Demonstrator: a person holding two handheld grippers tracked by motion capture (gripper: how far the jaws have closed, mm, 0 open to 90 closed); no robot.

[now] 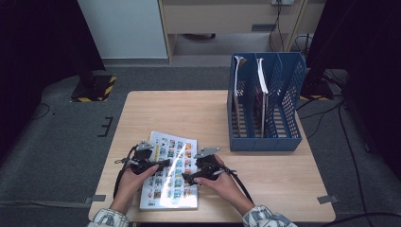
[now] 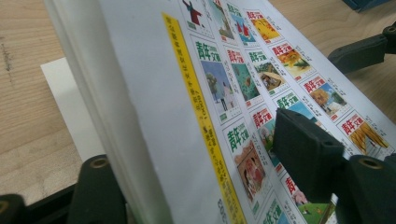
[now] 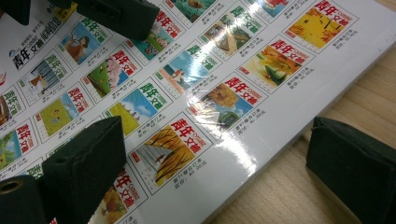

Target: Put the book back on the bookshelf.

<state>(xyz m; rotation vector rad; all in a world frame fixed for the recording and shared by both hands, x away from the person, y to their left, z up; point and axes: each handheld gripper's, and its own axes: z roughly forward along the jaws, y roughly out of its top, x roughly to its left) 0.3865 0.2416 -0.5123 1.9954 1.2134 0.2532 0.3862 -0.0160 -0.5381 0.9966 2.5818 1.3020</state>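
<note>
Book [image 1: 171, 174] lies flat on the table [image 1: 265, 170], near edge, cover up; the cover is a grid of small colour pictures with red and green titles, plus a yellow strip along one side. Glare runs across the middle of the cover.

Left gripper [image 1: 158, 164] sits at the book's left edge. In the left gripper view the book [image 2: 196, 116] passes between its jaws: one jaw is under the lifted edge, the other rests above the cover. The edge there stands off the table, with a white sheet visible beneath. The pads look close to the book, but whether they press on it I cannot tell; the gap is moderate.

Right gripper [image 1: 193, 178] is at the book's right edge. In the right gripper view its jaws stand wide, one over the cover [image 3: 187, 102], the other over bare wood just beside the book's edge. Nothing is clamped. The left gripper's jaw shows at the top of that view, on the cover.

Blue rack [image 1: 265, 106] stands well beyond the right gripper, at the far right of the table, with two books upright in it.
</note>
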